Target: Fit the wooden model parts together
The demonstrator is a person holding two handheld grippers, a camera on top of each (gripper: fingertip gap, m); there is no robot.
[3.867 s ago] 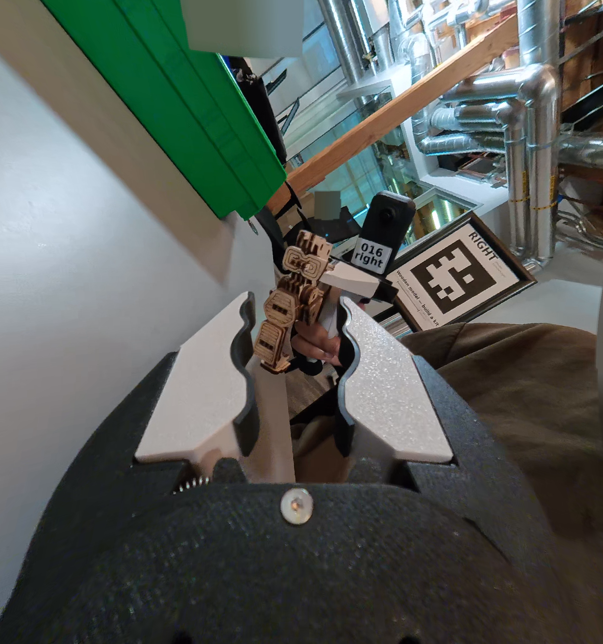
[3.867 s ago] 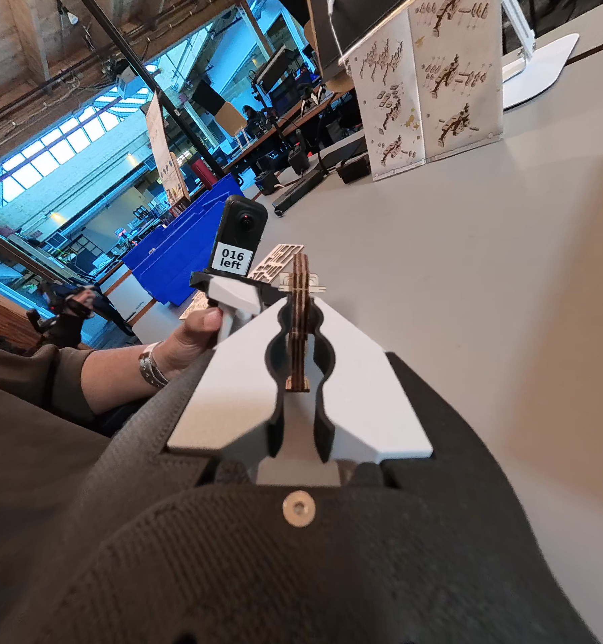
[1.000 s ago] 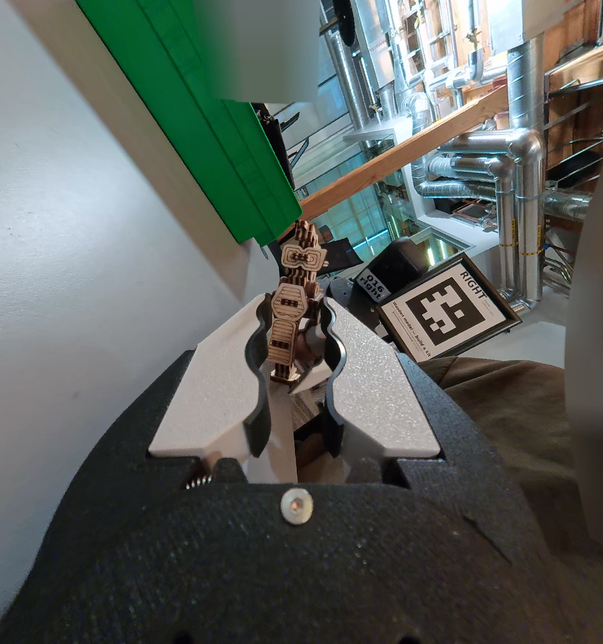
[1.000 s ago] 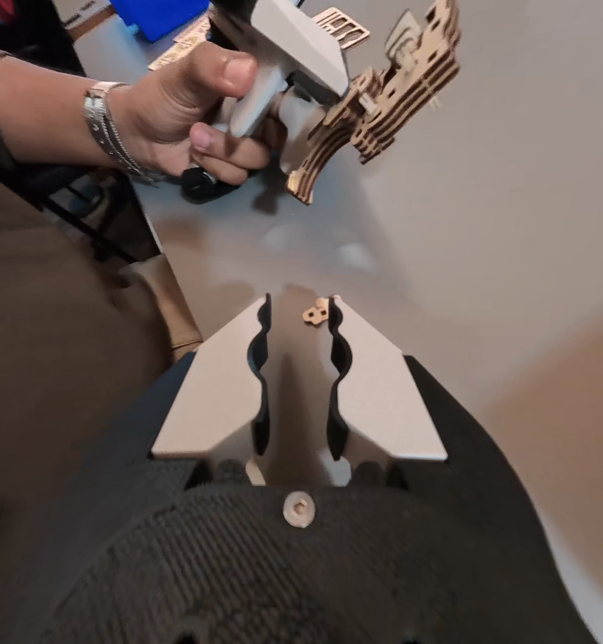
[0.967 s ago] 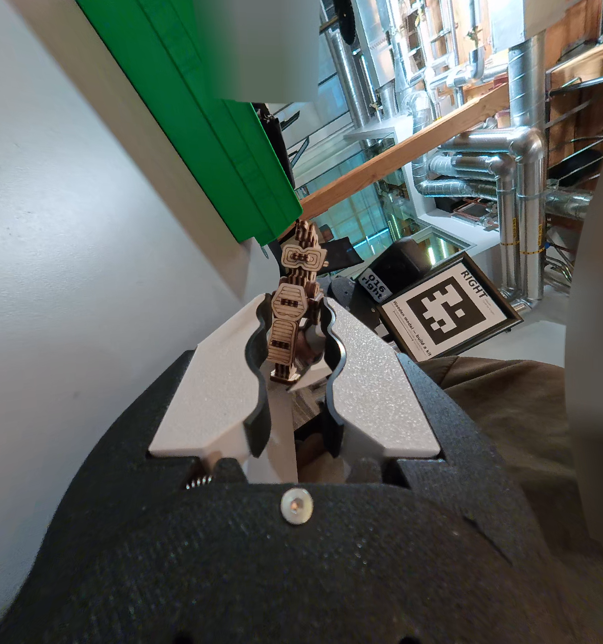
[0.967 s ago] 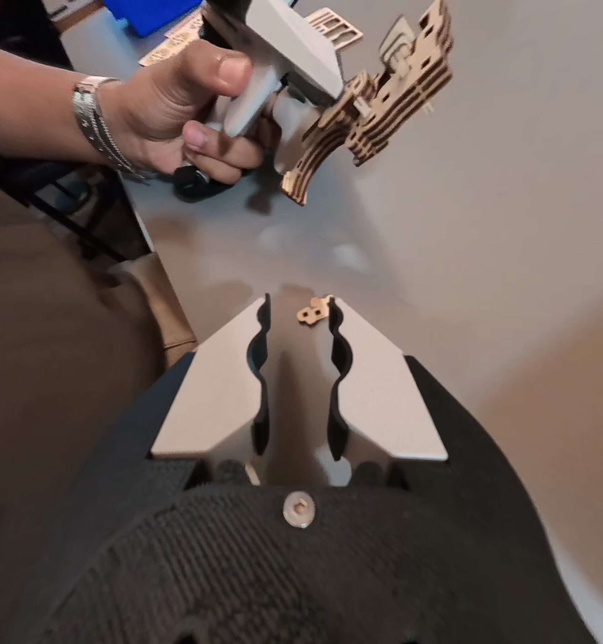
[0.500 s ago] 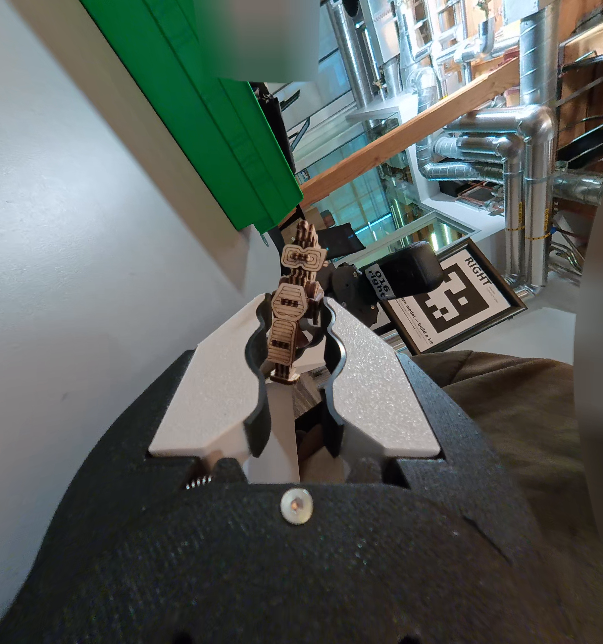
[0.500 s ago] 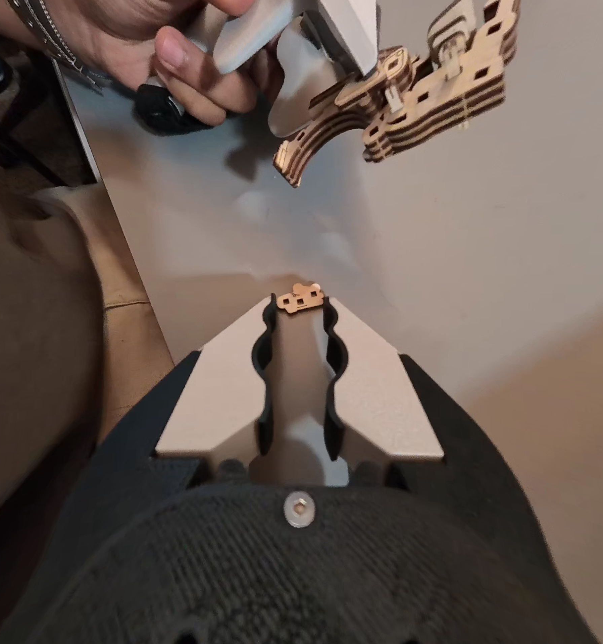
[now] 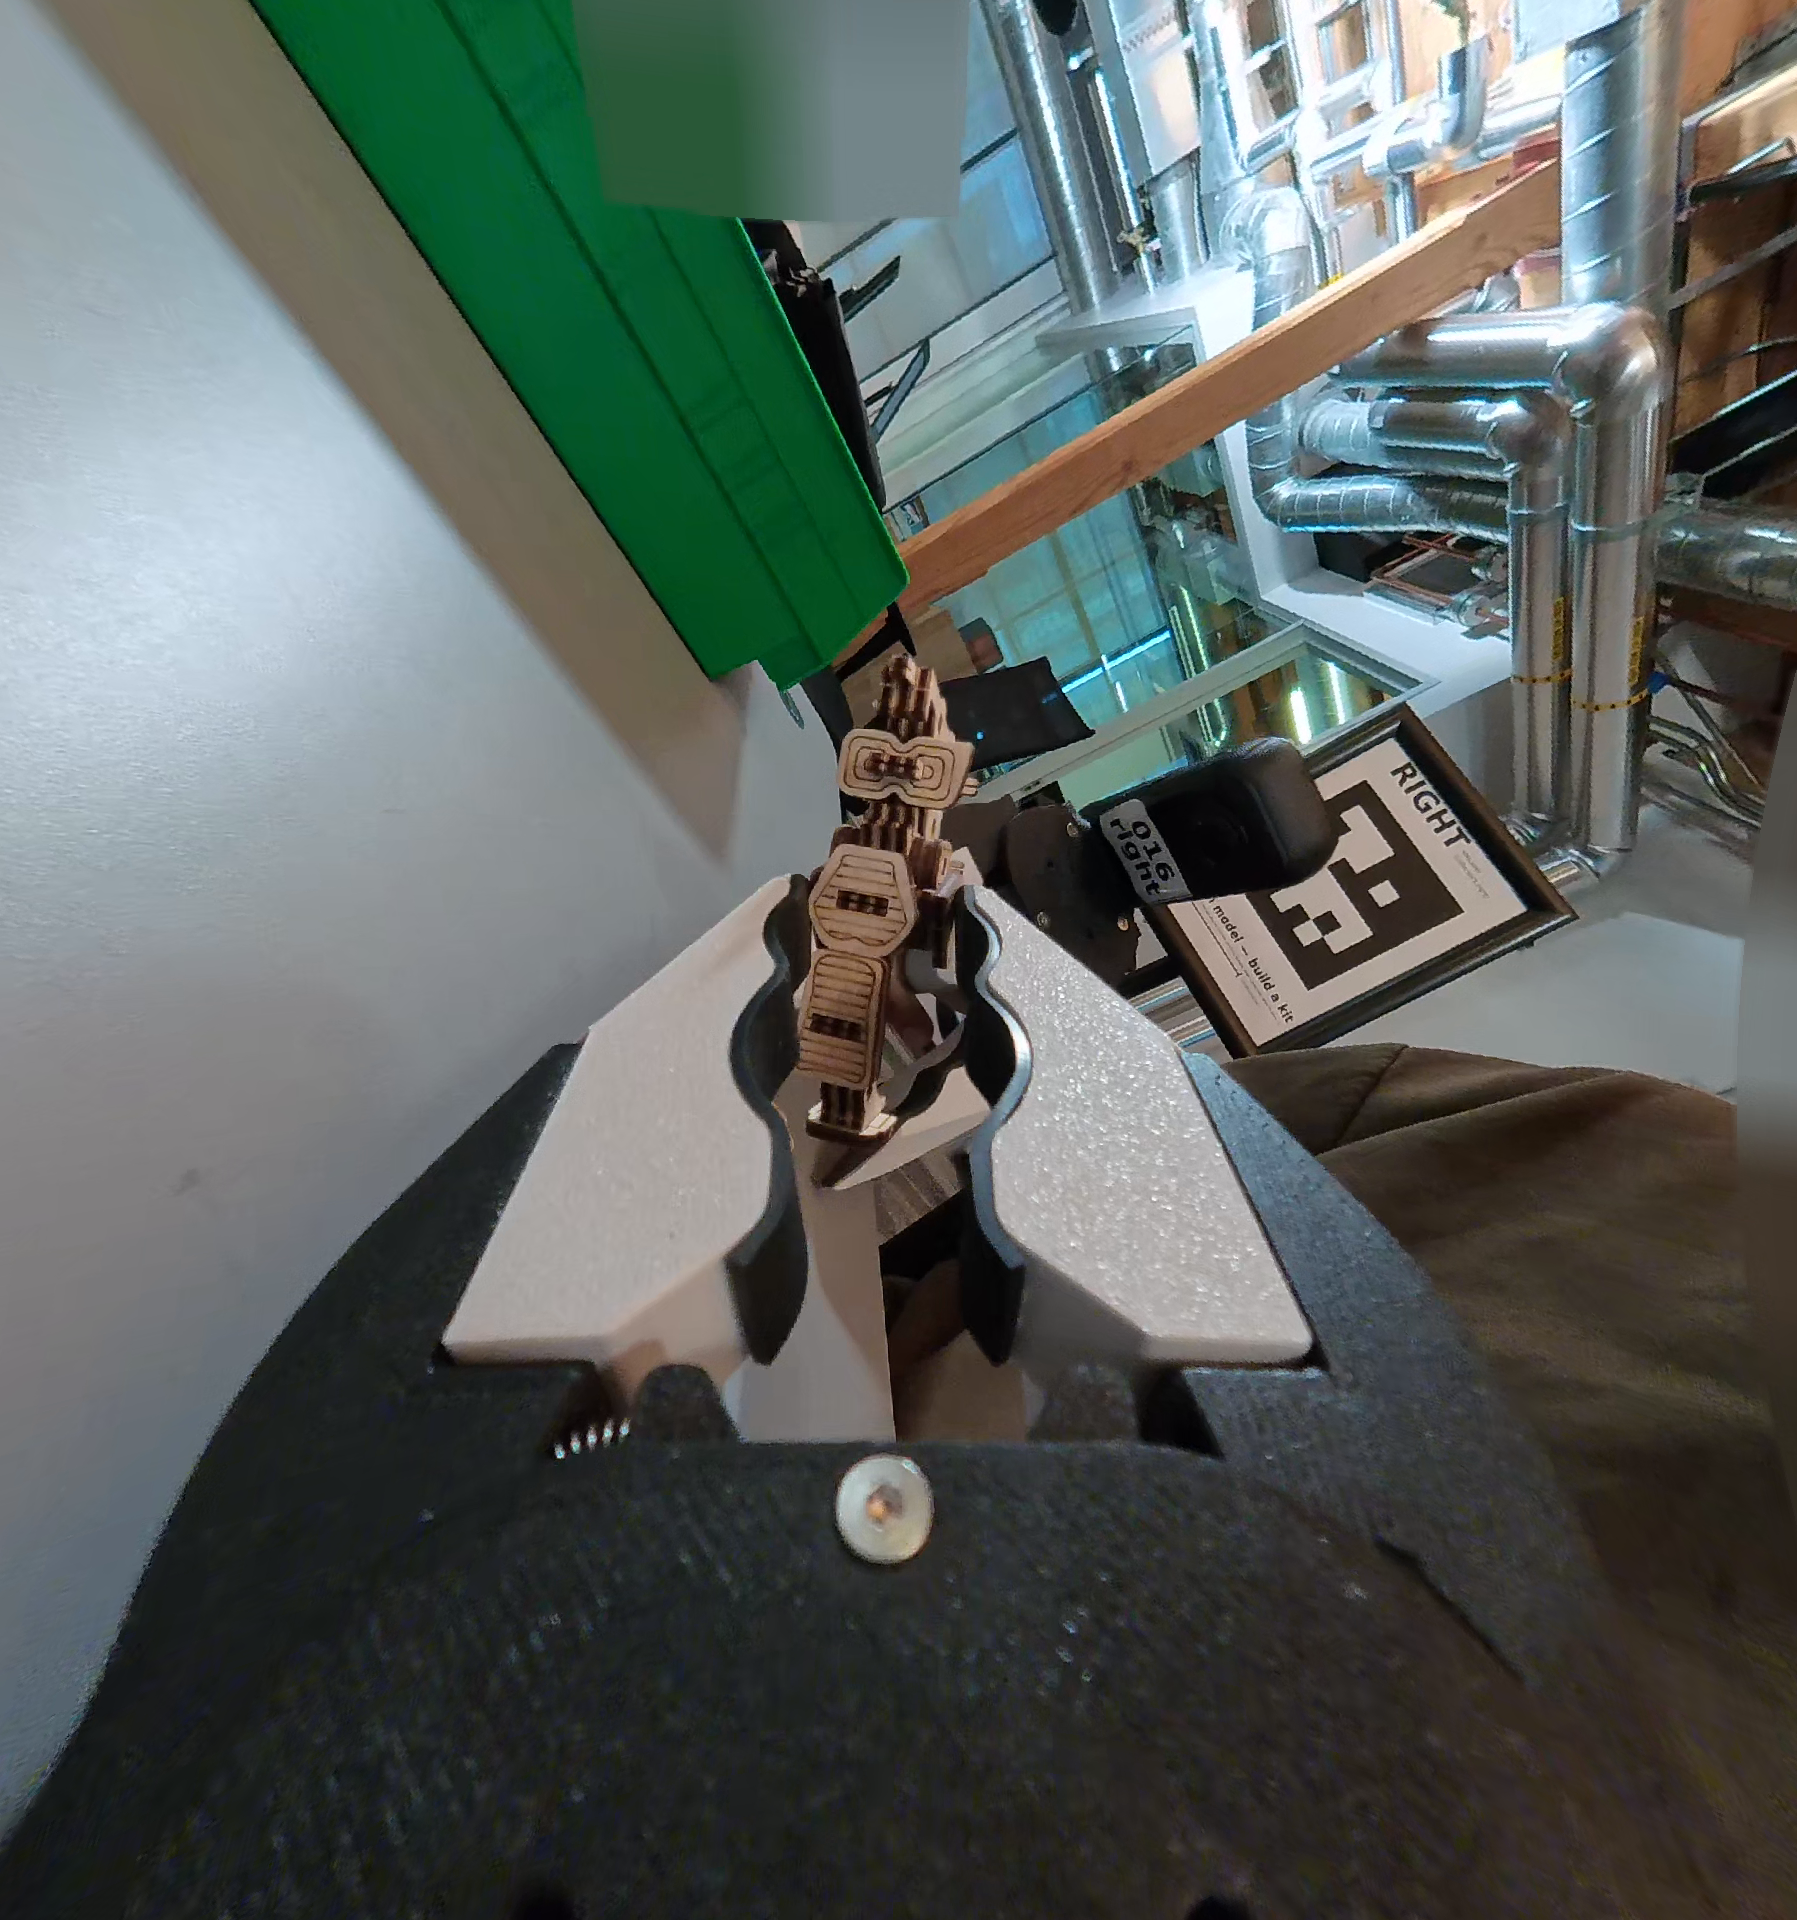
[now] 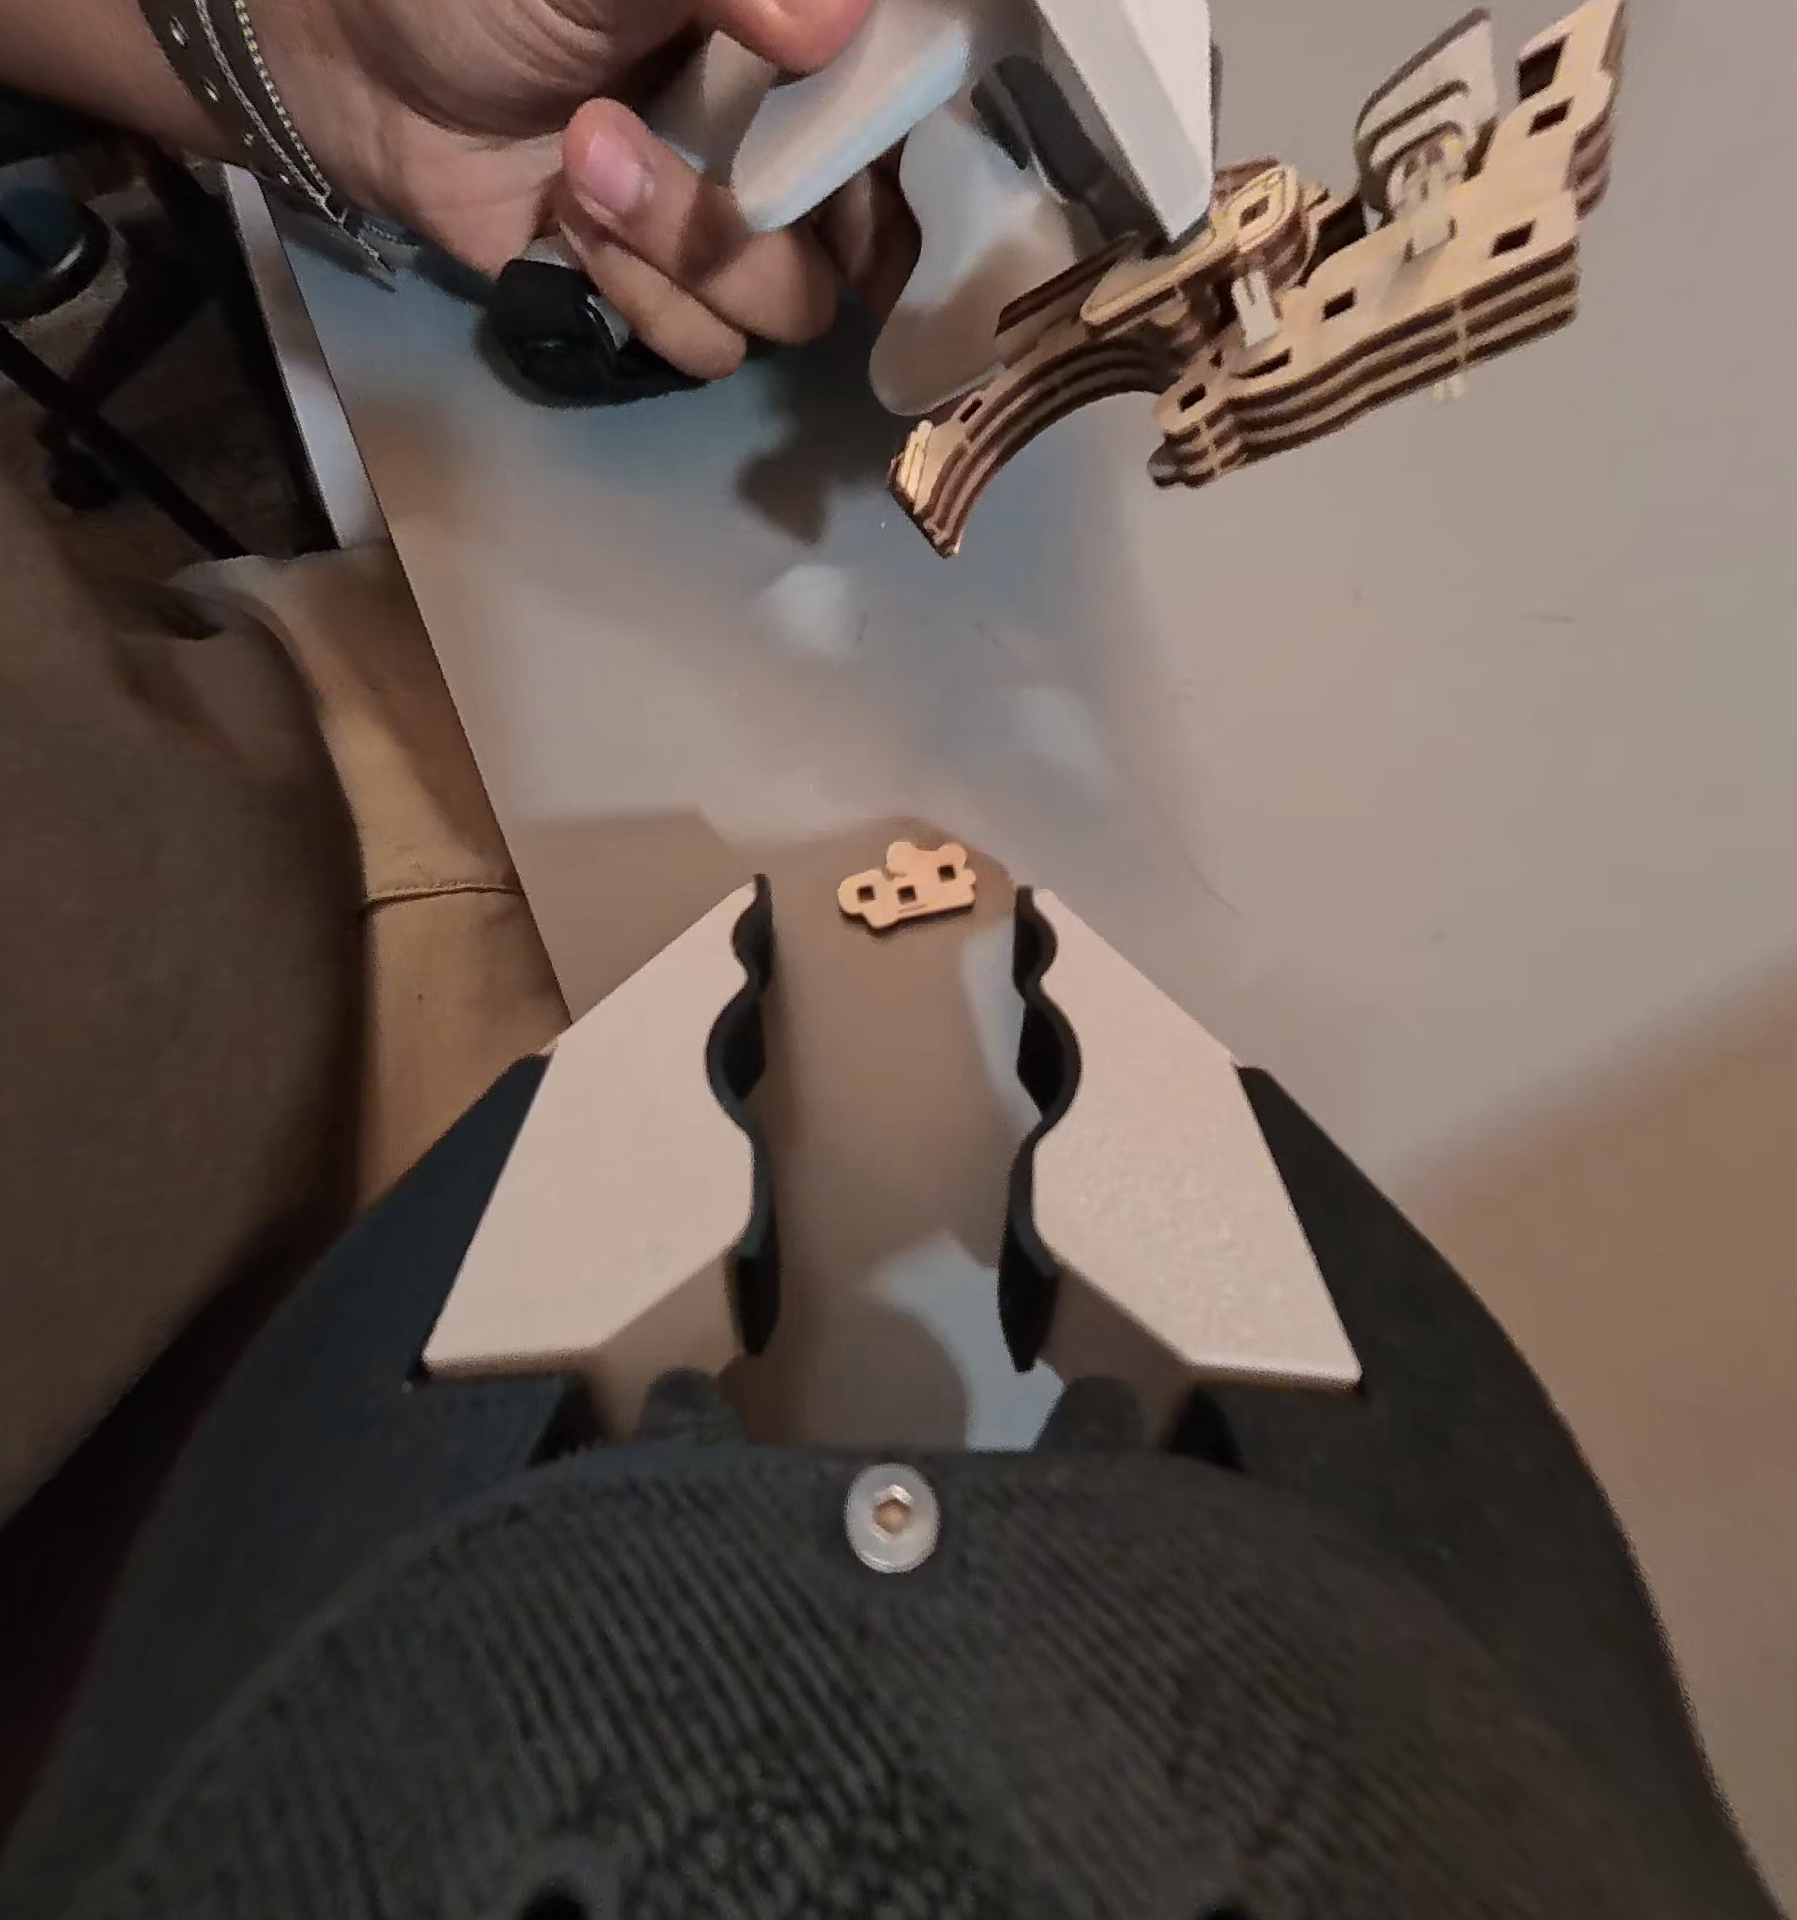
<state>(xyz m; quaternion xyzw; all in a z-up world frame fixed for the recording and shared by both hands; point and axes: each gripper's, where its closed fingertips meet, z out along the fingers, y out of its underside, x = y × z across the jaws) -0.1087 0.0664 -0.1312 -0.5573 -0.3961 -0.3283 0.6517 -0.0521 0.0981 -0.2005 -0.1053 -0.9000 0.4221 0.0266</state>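
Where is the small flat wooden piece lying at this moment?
In the right wrist view, the small flat wooden piece lies on the grey table, just ahead of the open right claw, near the table's front edge.

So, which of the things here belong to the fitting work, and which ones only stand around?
For the work:
- layered wooden model, clamped in the left gripper
- small flat wooden piece on the table, before the open right gripper

Only standing around:
- green bin
- framed marker sign
- metal pipes
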